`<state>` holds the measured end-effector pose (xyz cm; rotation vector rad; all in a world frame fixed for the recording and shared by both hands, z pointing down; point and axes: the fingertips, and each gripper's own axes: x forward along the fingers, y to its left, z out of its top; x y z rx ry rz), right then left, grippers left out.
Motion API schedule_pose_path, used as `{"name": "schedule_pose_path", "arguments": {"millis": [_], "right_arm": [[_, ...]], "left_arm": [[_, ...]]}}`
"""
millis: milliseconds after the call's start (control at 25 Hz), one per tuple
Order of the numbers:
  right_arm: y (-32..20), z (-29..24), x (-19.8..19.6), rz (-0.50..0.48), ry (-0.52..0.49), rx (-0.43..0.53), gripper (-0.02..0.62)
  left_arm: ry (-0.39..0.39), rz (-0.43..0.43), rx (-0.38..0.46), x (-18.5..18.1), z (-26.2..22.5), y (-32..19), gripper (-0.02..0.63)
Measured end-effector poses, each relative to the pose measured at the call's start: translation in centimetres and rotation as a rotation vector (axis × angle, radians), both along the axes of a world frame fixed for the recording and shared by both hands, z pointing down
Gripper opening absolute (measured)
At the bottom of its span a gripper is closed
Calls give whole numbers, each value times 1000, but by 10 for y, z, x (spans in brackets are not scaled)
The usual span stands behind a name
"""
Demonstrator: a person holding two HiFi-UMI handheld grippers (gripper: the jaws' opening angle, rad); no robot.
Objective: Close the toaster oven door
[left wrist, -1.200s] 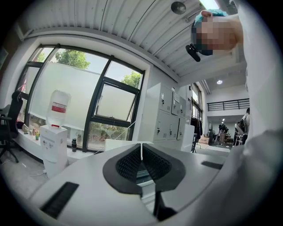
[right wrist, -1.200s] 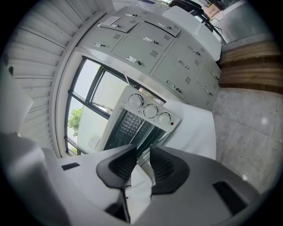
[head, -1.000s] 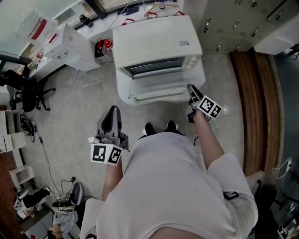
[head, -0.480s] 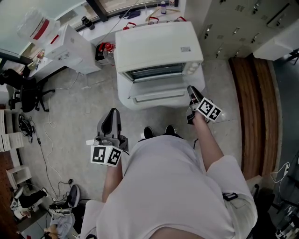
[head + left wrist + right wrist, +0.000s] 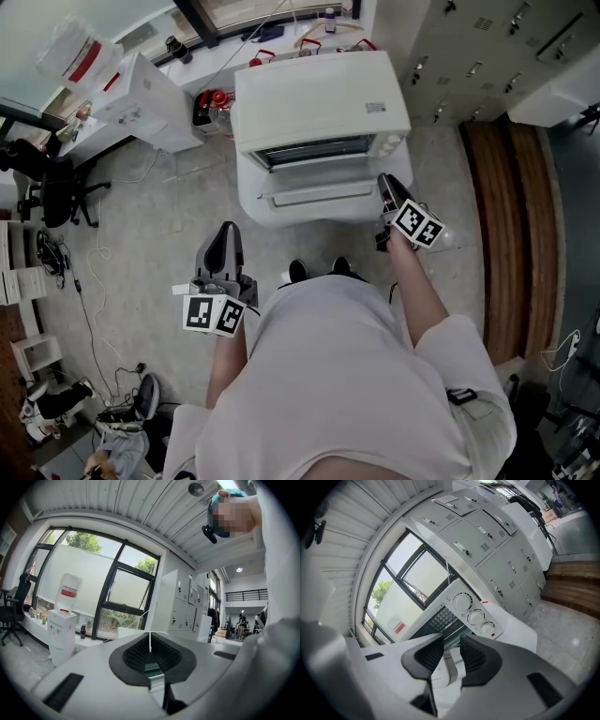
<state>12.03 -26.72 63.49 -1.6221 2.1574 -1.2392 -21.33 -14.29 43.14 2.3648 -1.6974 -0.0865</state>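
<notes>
The left gripper (image 5: 225,236) hangs over the floor (image 5: 150,234) in front of the person, its jaws together on nothing, well apart from the oven (image 5: 319,94). The right gripper (image 5: 385,183) sits just beside the right end of the door (image 5: 314,194), its jaws apart and clamped on nothing, with the oven's 3 dials (image 5: 476,617) ahead of them. The door is open, folded down and out from the front of the white oven, which stands beyond both grippers with a water dispenser (image 5: 141,94) to its left and lockers (image 5: 469,37) to its right.
</notes>
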Motion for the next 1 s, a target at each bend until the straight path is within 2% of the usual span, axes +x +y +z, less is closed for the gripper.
{"name": "schedule_pose_path", "arguments": {"millis": [360,1000], "right_arm": [[-20,-10,1,5,43,41,115],[-65,-27,-6,-1,54,83,110]], "left_arm": [[8,-11,-4,-1,5,-9,25],[15,-47,11,-14,5,-18,25]]}}
